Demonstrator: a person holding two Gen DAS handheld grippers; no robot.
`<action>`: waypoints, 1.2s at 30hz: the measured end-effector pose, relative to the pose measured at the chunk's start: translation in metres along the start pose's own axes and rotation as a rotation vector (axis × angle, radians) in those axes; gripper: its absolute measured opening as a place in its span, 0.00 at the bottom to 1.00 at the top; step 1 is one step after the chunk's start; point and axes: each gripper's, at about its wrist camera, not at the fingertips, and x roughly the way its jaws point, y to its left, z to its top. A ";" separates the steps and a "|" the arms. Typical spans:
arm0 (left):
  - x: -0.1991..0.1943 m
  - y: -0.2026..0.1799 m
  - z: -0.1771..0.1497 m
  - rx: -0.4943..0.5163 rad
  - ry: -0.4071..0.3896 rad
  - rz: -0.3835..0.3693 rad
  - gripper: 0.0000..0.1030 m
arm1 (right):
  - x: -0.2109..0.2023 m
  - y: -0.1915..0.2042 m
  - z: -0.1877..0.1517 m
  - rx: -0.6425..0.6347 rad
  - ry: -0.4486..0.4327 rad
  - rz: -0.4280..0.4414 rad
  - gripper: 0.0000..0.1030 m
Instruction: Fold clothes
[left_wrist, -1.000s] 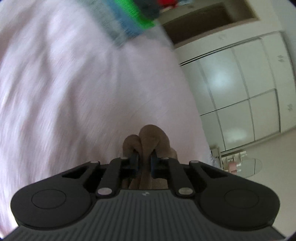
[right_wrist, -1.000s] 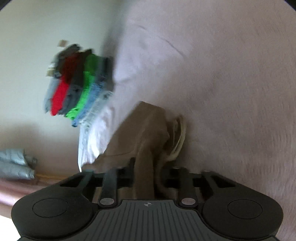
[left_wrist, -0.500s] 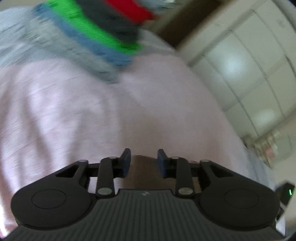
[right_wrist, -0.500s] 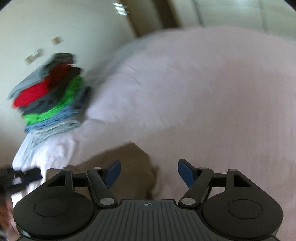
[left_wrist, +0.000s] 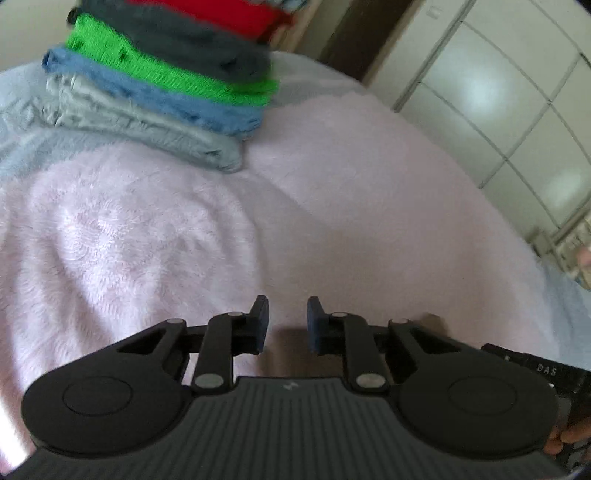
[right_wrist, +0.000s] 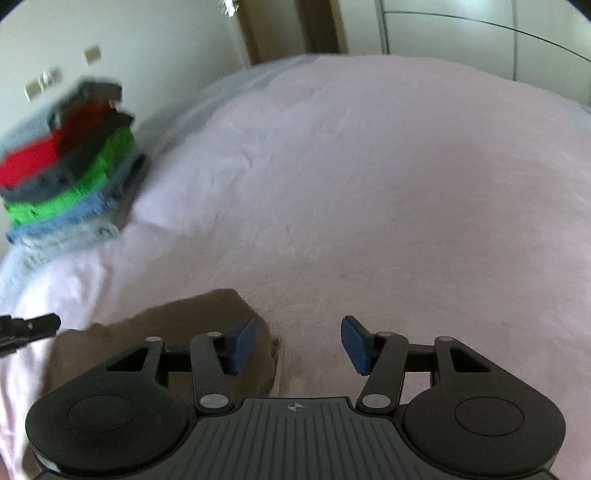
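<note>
Both claws empty: left claw (left_wrist: 284, 319) narrowly parted, right claw (right_wrist: 298, 341) wider, jaws just closing slightly after release. Brown garment (right_wrist: 207, 321) laid flat on bed (right_wrist: 369, 184), likely for stacking on folded pile (left_wrist: 166, 74).

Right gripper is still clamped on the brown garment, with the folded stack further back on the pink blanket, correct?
Not quite. In the right wrist view the right gripper is open with nothing between its pads, which have just been closing slightly; the brown garment lies loose below it. The folded stack does sit further back on the pink blanket.
</note>
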 end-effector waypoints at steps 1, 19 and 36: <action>-0.013 -0.009 -0.004 0.014 0.004 -0.020 0.16 | -0.014 0.003 -0.006 -0.011 0.004 0.021 0.54; 0.024 -0.085 -0.090 0.251 0.206 0.123 0.23 | -0.002 0.050 -0.079 -0.197 0.206 0.016 0.45; -0.024 -0.097 -0.085 0.255 0.056 0.137 0.22 | -0.038 0.058 -0.066 -0.209 0.071 0.068 0.45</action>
